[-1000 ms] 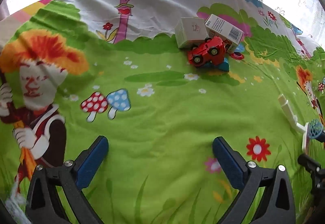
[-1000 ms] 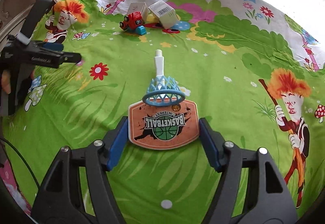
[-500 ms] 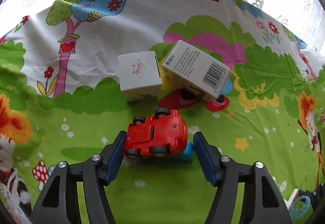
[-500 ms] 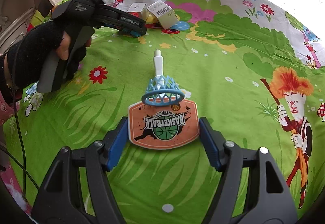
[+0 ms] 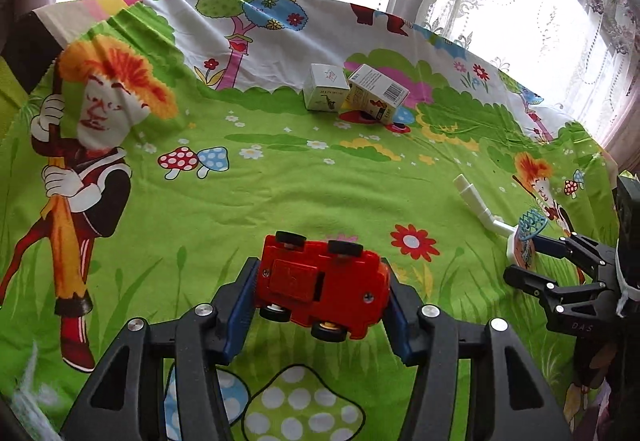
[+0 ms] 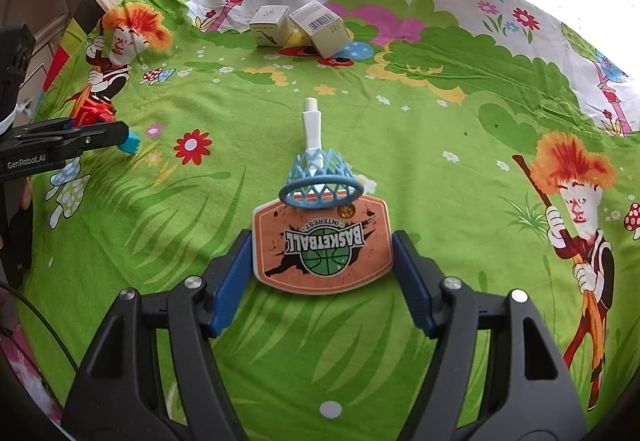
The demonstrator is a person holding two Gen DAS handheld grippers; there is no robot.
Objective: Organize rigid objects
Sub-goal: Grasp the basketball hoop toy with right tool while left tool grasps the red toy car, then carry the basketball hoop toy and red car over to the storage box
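Note:
A red toy car point(image 5: 324, 285) lies tipped on its side between the blue pads of my left gripper point(image 5: 320, 281), raised a little above the cloth. The jaws are closing and both pads press on the car. In the right wrist view the car point(image 6: 94, 112) shows at the far left with the left gripper point(image 6: 116, 131) around it. My right gripper point(image 6: 320, 261) is shut on the orange backboard of a toy basketball hoop point(image 6: 324, 241), whose blue net and white pole point away from me. The left wrist view has this hoop point(image 5: 480, 209) and the right gripper point(image 5: 532, 261) at its right edge.
A white cube box point(image 5: 325, 93) and a tilted box with a barcode point(image 5: 378, 91) stand together at the far side of the cartoon-printed cloth point(image 5: 280, 193); the right wrist view shows these boxes point(image 6: 269, 26) point(image 6: 322, 27) too. Lace curtains hang behind. A gloved hand holds the left gripper.
My left gripper reached the car beside the boxes, closed on it and carried it back toward the near side. The right gripper and the hoop have not moved.

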